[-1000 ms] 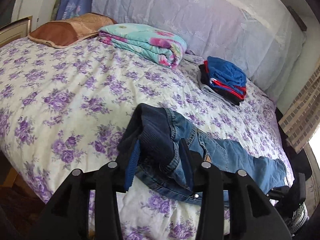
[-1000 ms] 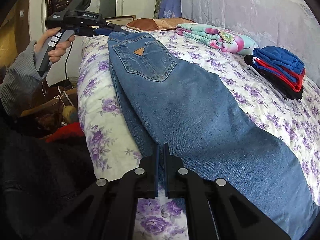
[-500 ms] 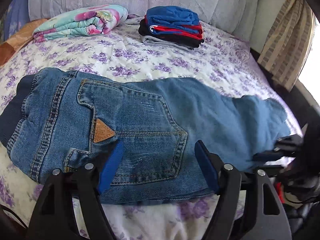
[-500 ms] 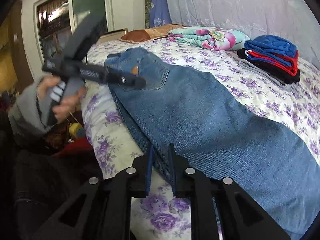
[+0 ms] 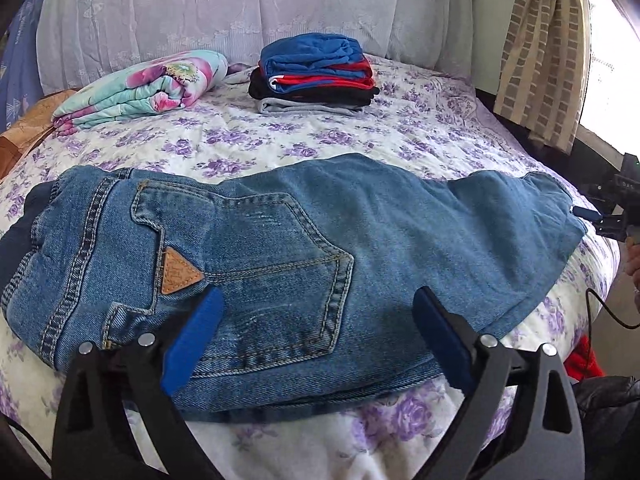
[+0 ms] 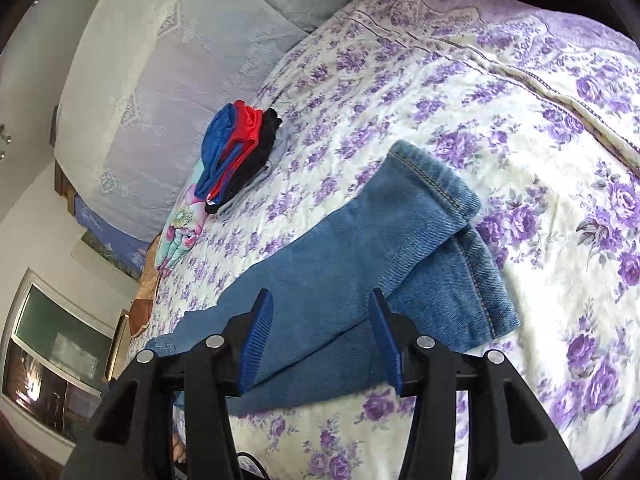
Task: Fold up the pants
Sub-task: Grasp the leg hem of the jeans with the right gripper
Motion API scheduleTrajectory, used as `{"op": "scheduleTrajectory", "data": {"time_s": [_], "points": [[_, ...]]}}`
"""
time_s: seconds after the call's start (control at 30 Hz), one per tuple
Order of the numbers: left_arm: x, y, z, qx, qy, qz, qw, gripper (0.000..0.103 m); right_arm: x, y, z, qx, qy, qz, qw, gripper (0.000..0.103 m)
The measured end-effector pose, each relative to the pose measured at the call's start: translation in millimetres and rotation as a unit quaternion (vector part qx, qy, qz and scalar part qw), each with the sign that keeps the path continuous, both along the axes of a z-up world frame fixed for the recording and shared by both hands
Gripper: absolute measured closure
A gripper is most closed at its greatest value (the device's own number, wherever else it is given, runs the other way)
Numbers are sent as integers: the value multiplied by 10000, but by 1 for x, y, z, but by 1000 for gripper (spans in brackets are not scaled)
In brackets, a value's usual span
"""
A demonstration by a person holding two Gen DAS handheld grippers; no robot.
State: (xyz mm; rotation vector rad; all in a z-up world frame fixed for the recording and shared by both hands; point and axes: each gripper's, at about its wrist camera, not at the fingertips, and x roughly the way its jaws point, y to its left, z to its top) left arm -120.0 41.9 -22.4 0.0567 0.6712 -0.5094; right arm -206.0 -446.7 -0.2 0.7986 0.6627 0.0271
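Our left gripper [image 5: 316, 336] is spread wide, holding nothing; the jeans [image 5: 320, 248] lie flat on the floral bedspread [image 5: 360, 140] right ahead of its fingers, back pocket [image 5: 256, 264] between them, waistband off to the left. Our right gripper [image 6: 320, 340] is also released, hovering over the leg end, hems [image 6: 436, 176] just beyond its fingertips. Folded clothes stack [image 5: 316, 72] and rolled floral blanket [image 5: 140, 92] sit well past the jeans.

Right claw [image 6: 320, 336] agape, jeans [image 6: 360, 264] beneath
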Motion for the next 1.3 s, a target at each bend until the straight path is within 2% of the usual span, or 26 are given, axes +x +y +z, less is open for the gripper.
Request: {"op": "scheduleTrajectory", "data": {"time_s": [0.07, 0.17, 0.4, 0.47, 0.6, 0.7, 0.73, 0.77, 0.8, 0.83, 0.9, 0.93, 1.0, 1.1, 1.17, 1.23, 1.3], "points": [[1, 3, 1, -76, 56, -23, 10000, 10, 6, -7, -14, 223, 140, -130, 9996, 52], [1, 5, 2, -176, 116, -26, 9998, 10, 11, -16, -32, 604, 112, -232, 9978, 53], [2, 4, 2, -128, 108, 9, 9999, 10, 11, -14, -34, 525, -36, -304, 9981, 52], [2, 5, 2, -139, 127, 16, 9998, 10, 13, -13, -34, 508, -73, -311, 9982, 49], [2, 5, 2, -173, 152, 9, 9997, 10, 20, -5, -30, 312, -162, -147, 9993, 28], [2, 6, 3, -215, 168, -6, 9996, 9, 27, 3, -29, 20, -99, -104, 9999, 25], [3, 6, 3, -236, 175, -23, 9996, 8, 28, 4, -28, -11, -77, -124, 9999, 29], [3, 6, 3, -253, 181, -37, 9995, 8, 29, 3, -27, -51, -37, -131, 9999, 39], [3, 6, 3, -266, 180, -47, 9995, 7, 31, 3, -26, -60, -25, -75, 10000, 79], [3, 6, 3, -273, 172, -62, 9995, 7, 32, 0, -28, 31, -5, -9, 10000, 96], [1, 7, 3, -266, 136, -101, 9995, 7, 27, -4, -31, 283, -46, -91, 9995, 96], [1, 7, 3, -266, 119, -125, 9995, 7, 24, -2, -28, 218, -83, -104, 9997, 96], [0, 9, 3, -310, 107, -168, 9993, 7, 12, 7, -11, 42, -243, -131, 9996, 96], [0, 17, 5, -530, 154, -208, 9983, 7, -13, 22, 29, -122, -622, 10, 9980, 97], [2, 23, 7, -730, 237, -218, 9968, 7, -27, 27, 46, -281, -677, 61, 9973, 97], [3, 29, 9, -905, 328, -233, 9951, 7, -30, 26, 39, -480, -454, 10, 9978, 96], [3, 35, 12, -1001, 398, -227, 9939, 7, -26, 16, 11, -550, 44, -158, 9984, 92]]}}
